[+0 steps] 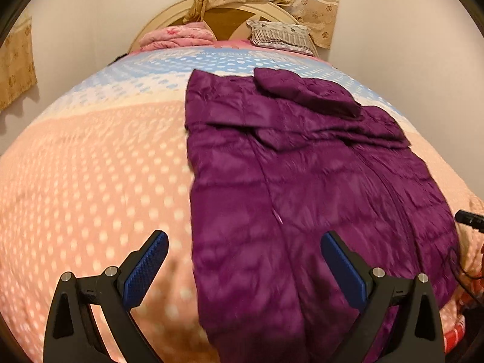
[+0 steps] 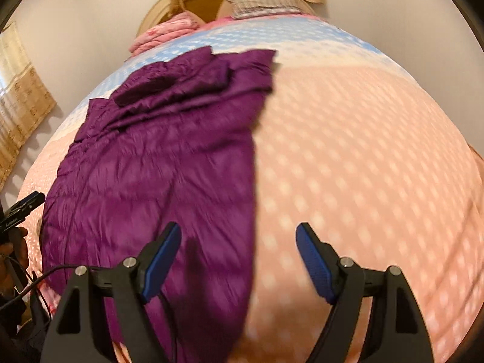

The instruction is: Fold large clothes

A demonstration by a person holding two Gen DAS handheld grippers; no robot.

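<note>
Purple coat [image 1: 302, 181] lies mid-frame on bed [image 1: 90, 181]; both grippers [image 1: 243, 269] [image 2: 239, 263], jaws apart and empty, should pinch matching hem corners.

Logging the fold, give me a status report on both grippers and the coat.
Left gripper open, empty. Right gripper open, empty. Purple quilted coat flat on dotted pink bedspread, sleeves folded in. Nothing blocking.

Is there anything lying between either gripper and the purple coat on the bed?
Nothing visible. The purple coat lies flat on the bedspread, and both the left gripper and the right gripper hang over its near edges with jaws open and empty. The pillow and folded pink blanket sit far off at the headboard.
</note>
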